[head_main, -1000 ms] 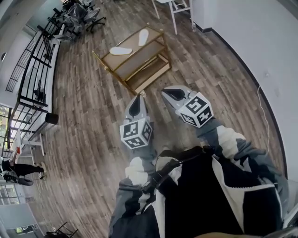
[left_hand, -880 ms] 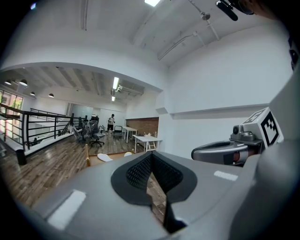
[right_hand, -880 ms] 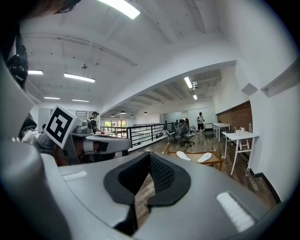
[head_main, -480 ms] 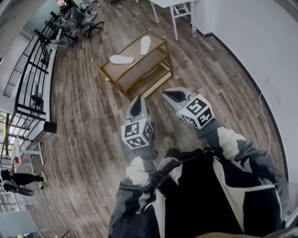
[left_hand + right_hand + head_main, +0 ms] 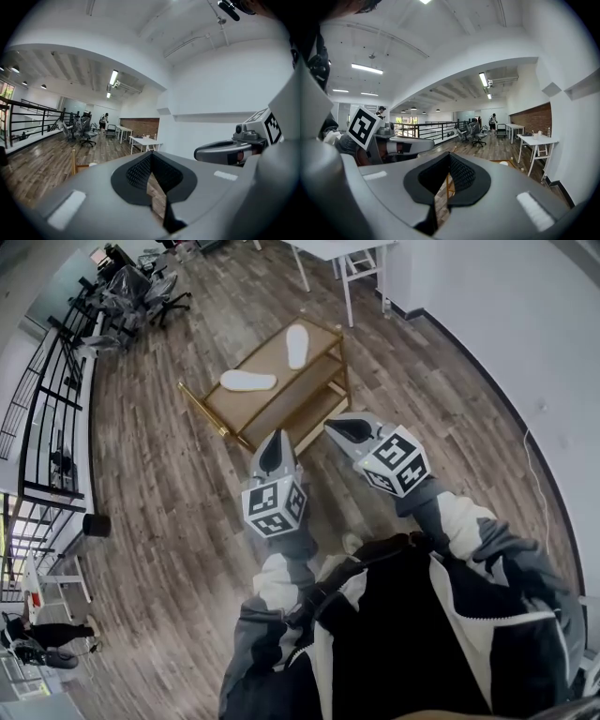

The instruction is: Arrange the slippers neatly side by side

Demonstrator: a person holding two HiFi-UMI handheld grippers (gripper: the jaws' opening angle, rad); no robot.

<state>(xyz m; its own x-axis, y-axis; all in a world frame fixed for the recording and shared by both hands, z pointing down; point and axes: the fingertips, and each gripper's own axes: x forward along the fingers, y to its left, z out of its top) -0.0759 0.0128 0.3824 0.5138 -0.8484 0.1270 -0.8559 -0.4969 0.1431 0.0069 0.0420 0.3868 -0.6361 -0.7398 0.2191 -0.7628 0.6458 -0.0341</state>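
Head view: left hand-held gripper (image 5: 276, 437) and right hand-held gripper (image 5: 336, 426), closed and empty, overlap the shelf (image 5: 267, 360).

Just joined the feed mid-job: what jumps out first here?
Two white slippers, the near slipper and the far slipper, lie apart and at an angle atop the gold-framed rack ahead. Closer in, the left gripper and right gripper point toward it, both shut and empty.

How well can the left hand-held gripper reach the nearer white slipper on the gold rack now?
Probably not yet: the left hand-held gripper is shut and empty near the person's body, and the slipper lies atop the rack farther ahead. Nothing blocks the way.
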